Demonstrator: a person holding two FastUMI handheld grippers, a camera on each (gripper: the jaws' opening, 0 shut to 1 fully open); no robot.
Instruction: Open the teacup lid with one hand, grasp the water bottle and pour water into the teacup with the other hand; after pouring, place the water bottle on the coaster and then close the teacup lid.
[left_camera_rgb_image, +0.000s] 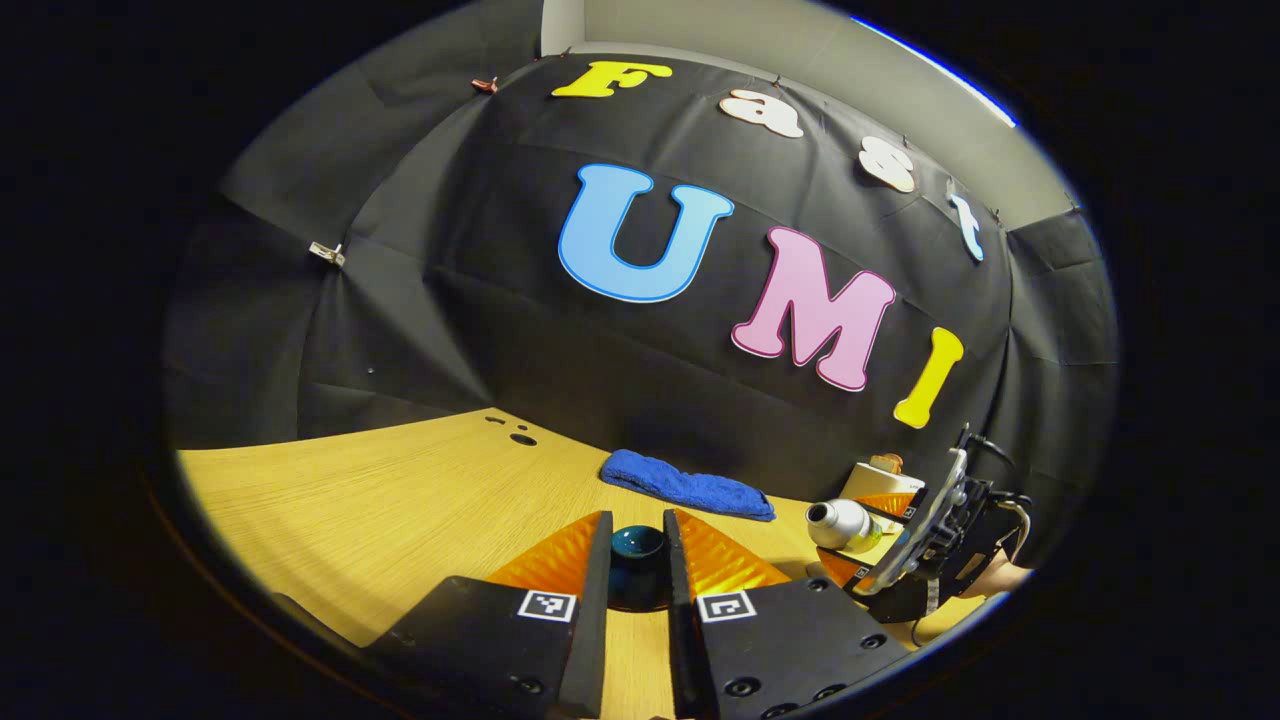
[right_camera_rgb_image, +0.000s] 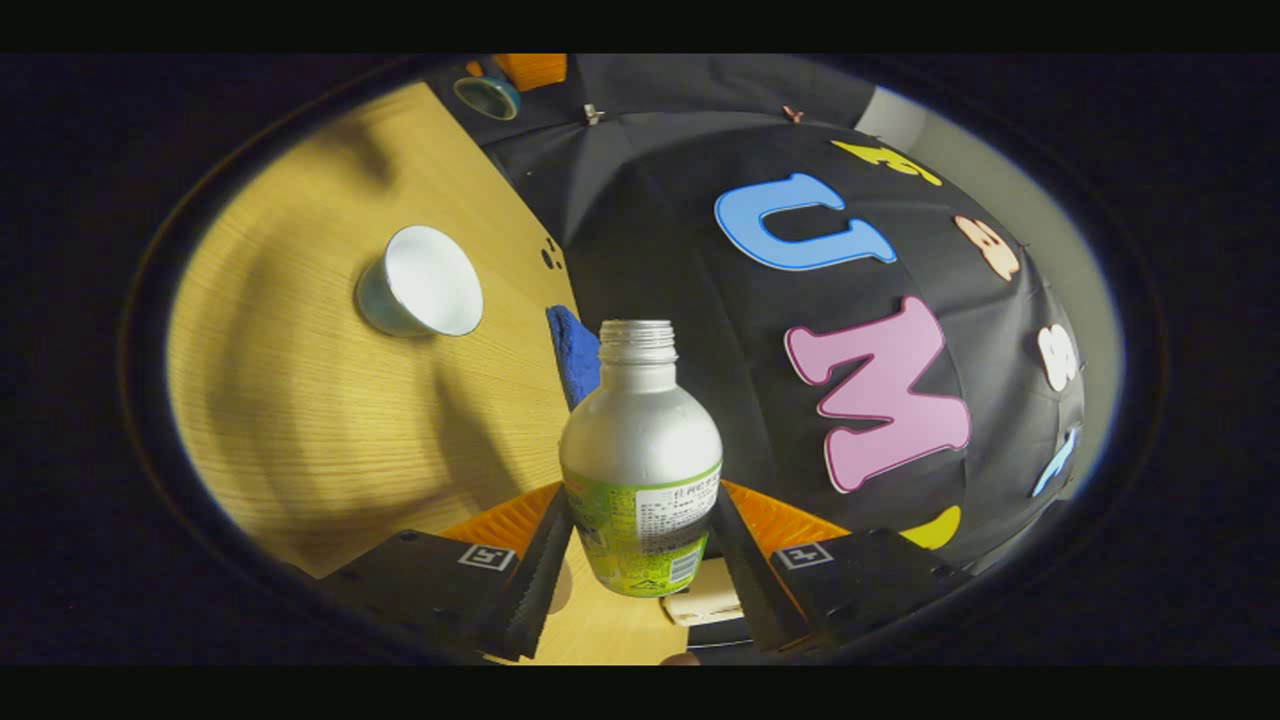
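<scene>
In the left gripper view my left gripper (left_camera_rgb_image: 637, 528) is shut on the dark teal teacup lid (left_camera_rgb_image: 638, 550), held above the table. At the right of that view my right gripper (left_camera_rgb_image: 864, 536) carries the silver water bottle (left_camera_rgb_image: 838, 522), tipped with its open mouth to the left. In the right gripper view my right gripper (right_camera_rgb_image: 642, 500) is shut on the bottle (right_camera_rgb_image: 640, 430), which has no cap and a green label. The open teacup (right_camera_rgb_image: 420, 282), white inside, stands on the table left of and beyond the bottle mouth. The lid (right_camera_rgb_image: 487, 95) shows at the top edge.
A folded blue towel (left_camera_rgb_image: 690, 485) lies at the table's far edge by the booth wall. A pale object (right_camera_rgb_image: 705, 595) sits on the table under the bottle. A pale box (left_camera_rgb_image: 880, 480) stands behind the right gripper. The wooden table (left_camera_rgb_image: 380, 500) has small holes (left_camera_rgb_image: 520, 438).
</scene>
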